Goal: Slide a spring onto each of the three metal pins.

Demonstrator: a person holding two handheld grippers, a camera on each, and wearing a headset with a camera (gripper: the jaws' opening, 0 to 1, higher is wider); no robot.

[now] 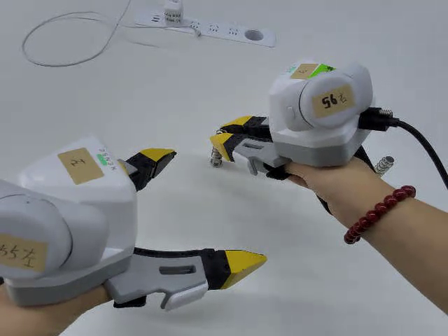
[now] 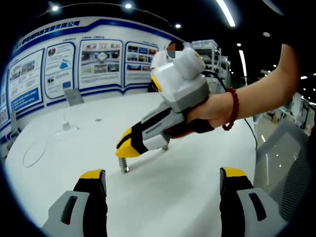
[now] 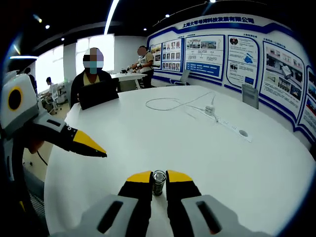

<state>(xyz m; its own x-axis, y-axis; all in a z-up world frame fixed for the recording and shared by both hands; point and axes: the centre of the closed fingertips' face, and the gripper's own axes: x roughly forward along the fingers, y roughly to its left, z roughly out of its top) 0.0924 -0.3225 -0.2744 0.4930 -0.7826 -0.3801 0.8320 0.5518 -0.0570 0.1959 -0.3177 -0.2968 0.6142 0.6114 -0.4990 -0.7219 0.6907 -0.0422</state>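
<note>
The right gripper (image 1: 219, 136), held in a hand (image 1: 334, 183) with a red bead bracelet (image 1: 378, 212) at the wrist, has its yellow-tipped jaws pressed in on a small metal spring (image 1: 216, 158) that stands upright on the white desk (image 1: 294, 280). In the right gripper view the spring (image 3: 158, 183) sits squarely between the two tips of that gripper (image 3: 159, 177), its top ring level with them; whether a pin runs inside the coil cannot be told. The left gripper view shows the spring (image 2: 122, 164) from the side, its foot on the desk and its top in the right gripper's (image 2: 129, 147) tips. A second spring (image 1: 383, 165) stands on the desk just beside the right wrist, on its far side. The left gripper (image 1: 201, 210) hangs nearer the person with its jaws spread wide and nothing between them. At the far edge of the desk lie a white power strip (image 1: 217, 30) and a looped white cable (image 1: 66, 38).
</note>
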